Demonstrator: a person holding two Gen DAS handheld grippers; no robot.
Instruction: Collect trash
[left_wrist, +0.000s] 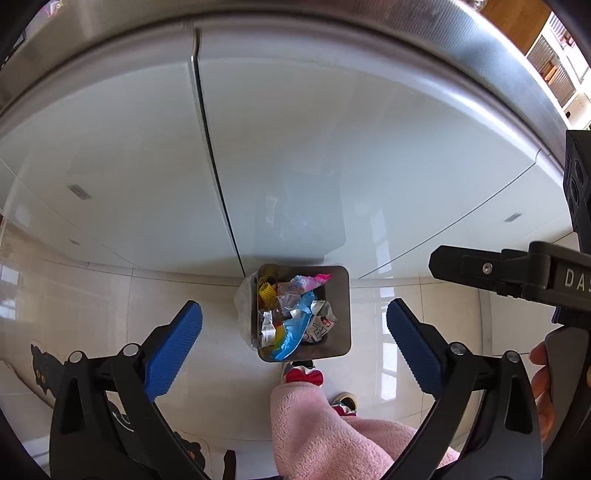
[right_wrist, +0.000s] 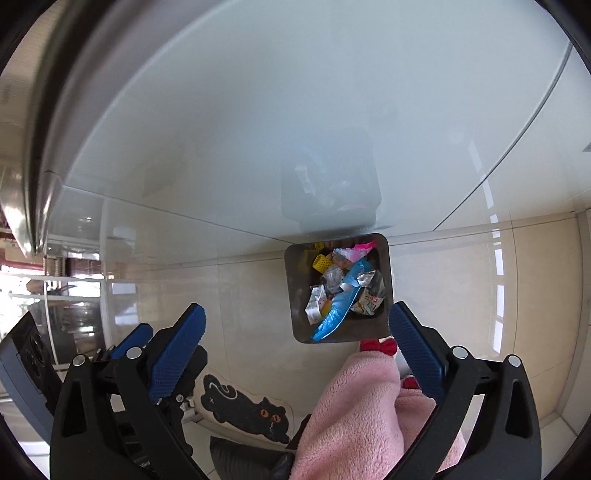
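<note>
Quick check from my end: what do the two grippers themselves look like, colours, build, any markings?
Both match: the left gripper and right gripper have curved black plastic arms with silver rivet pins and blue ribbed pads on the fingers. In the left wrist view the right gripper's black body shows white lettering "DA" and a small screw. A hand grips its handle. No cables are visible.

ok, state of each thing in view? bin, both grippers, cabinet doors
bin: open top, upright on the floor against the cabinet, partly filled with wrappers
wrappers: crumpled, inside the bin
left gripper: open, holding nothing
right gripper: open, holding nothing
cabinet doors: shut
</note>
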